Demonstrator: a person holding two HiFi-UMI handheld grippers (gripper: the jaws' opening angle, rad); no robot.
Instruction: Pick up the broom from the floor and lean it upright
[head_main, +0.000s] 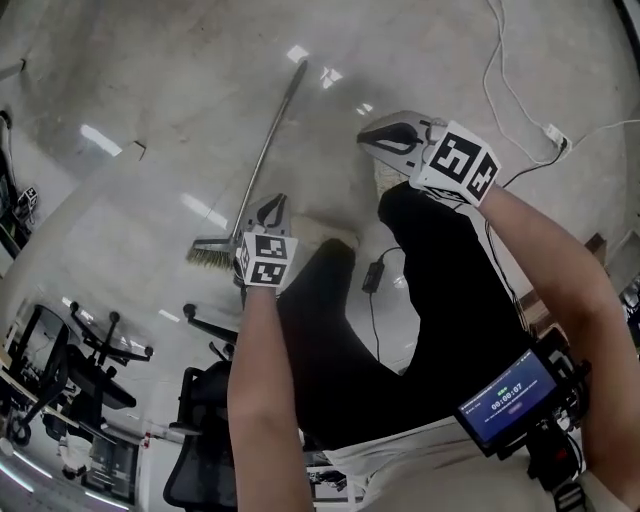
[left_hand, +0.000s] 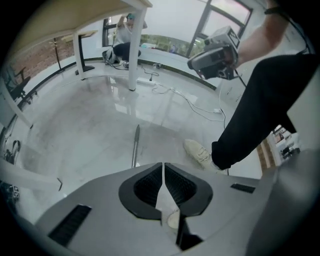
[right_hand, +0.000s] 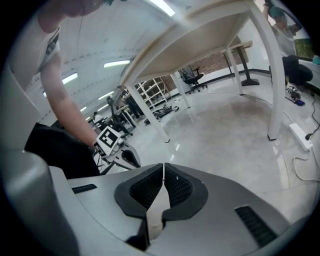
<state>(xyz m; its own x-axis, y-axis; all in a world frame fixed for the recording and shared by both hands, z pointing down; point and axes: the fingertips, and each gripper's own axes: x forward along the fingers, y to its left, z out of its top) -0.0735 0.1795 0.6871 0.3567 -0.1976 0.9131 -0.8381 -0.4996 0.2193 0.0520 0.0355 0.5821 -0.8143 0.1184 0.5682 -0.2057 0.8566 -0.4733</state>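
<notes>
The broom (head_main: 268, 150) lies flat on the shiny grey floor, its long metal handle running up and right from the bristle head (head_main: 212, 254). My left gripper (head_main: 272, 205) hangs just right of the bristle end, above the floor, jaws shut with nothing in them. In the left gripper view the jaws (left_hand: 163, 166) meet, and the broom handle (left_hand: 135, 145) lies on the floor beyond them. My right gripper (head_main: 368, 138) is further up and right, apart from the handle and also shut and empty. Its own view shows its closed jaws (right_hand: 163, 168) and the left gripper (right_hand: 117, 150) off to the left.
The person's dark trouser legs and pale shoes (head_main: 330, 235) stand between the grippers. White cables (head_main: 505, 90) and a power strip (head_main: 553, 135) lie at the right. Office chairs (head_main: 80, 360) crowd the lower left. A white table's leg (left_hand: 132, 55) stands beyond the broom.
</notes>
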